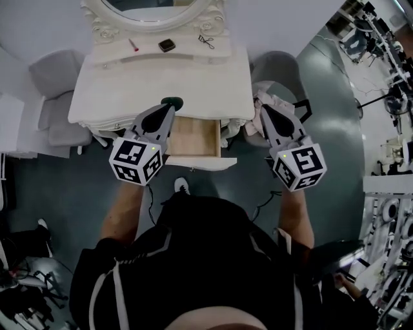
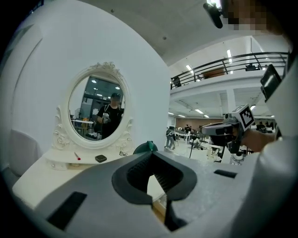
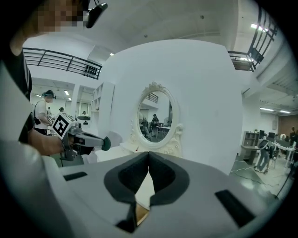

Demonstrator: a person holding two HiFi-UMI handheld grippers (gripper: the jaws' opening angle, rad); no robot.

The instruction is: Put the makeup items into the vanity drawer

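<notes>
The white vanity [image 1: 110,97] stands with its wooden drawer [image 1: 193,136] pulled open below the tabletop's front edge. On the shelf under the mirror [image 1: 155,9] lie a red lipstick [image 1: 132,45], a black compact [image 1: 167,45] and a small dark clip [image 1: 206,40]. My left gripper [image 1: 170,107] is over the drawer's back left corner, shut on a dark green round item [image 1: 172,101], which also shows at its tips [image 2: 148,148] and from the right [image 3: 106,143]. My right gripper [image 1: 261,109] is shut and empty, beside the drawer's right.
A grey chair [image 1: 58,97] stands left of the vanity. A grey stool [image 1: 277,67] with a pale cloth [image 1: 274,103] on it is at the right, under the right gripper. Dark floor and cables lie below. The person's dark-clothed body fills the lower frame.
</notes>
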